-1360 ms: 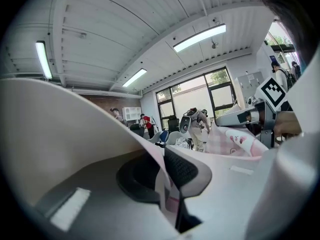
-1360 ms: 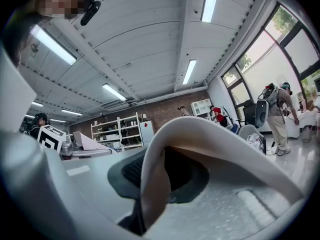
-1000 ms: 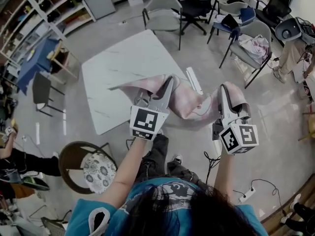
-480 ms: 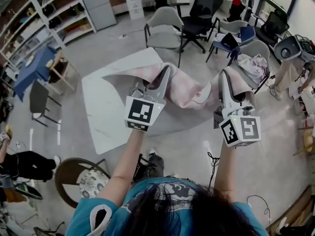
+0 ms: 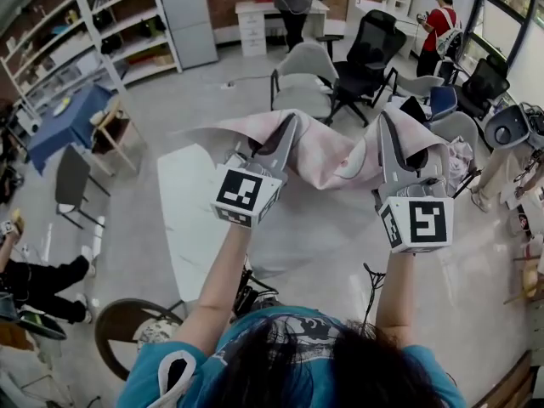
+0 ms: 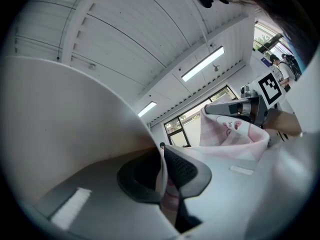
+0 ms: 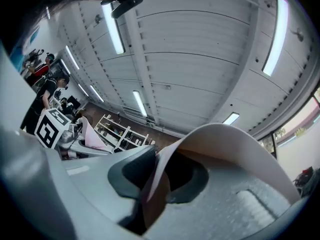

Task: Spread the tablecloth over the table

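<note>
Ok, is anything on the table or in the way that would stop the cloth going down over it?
Nothing visible does. The tablecloth hangs between the left gripper and the right gripper, both shut on its edge, above the white table. The tabletop that shows is bare; the part under the cloth is hidden.

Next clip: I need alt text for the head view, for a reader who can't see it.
A person holds a pink tablecloth up by its edge, clamped in the left hand-held gripper and the right hand-held gripper, above a white table. Office chairs and shelves surround them.
</note>
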A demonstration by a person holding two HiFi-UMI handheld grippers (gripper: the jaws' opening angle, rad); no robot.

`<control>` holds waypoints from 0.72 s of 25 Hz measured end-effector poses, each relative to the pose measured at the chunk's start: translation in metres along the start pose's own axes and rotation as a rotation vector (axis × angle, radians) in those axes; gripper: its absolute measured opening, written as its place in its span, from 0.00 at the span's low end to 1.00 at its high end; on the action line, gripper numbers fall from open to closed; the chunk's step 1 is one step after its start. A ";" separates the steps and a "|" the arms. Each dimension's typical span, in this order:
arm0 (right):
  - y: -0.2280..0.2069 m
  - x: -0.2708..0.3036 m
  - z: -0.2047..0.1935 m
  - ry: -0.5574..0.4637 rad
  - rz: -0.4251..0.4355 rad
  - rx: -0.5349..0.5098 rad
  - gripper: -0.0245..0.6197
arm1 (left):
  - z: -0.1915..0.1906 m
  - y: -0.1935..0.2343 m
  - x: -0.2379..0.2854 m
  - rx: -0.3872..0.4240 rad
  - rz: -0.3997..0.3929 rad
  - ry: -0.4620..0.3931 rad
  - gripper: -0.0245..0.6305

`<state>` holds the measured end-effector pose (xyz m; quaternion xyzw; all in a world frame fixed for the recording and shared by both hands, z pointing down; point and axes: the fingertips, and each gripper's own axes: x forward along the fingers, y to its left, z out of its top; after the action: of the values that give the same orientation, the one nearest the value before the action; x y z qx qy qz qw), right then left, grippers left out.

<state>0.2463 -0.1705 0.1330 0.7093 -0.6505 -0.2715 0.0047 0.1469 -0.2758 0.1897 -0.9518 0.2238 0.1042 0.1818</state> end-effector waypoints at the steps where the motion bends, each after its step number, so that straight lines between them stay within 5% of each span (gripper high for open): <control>1: 0.003 0.008 0.005 -0.014 0.005 -0.015 0.13 | 0.003 0.008 0.001 0.004 0.003 -0.011 0.10; 6: 0.006 0.039 0.035 -0.169 0.017 0.039 0.13 | 0.037 0.053 0.004 0.107 0.053 -0.112 0.11; 12: 0.027 0.087 0.022 -0.334 0.035 0.209 0.12 | 0.069 0.105 -0.006 0.397 0.136 -0.206 0.09; 18: 0.105 0.129 -0.020 -0.355 0.161 0.368 0.11 | 0.031 0.163 -0.071 0.338 0.231 -0.218 0.09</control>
<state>0.1584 -0.3128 0.1393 0.5856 -0.7338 -0.2673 -0.2170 0.0054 -0.3715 0.1324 -0.8589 0.3247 0.1877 0.3488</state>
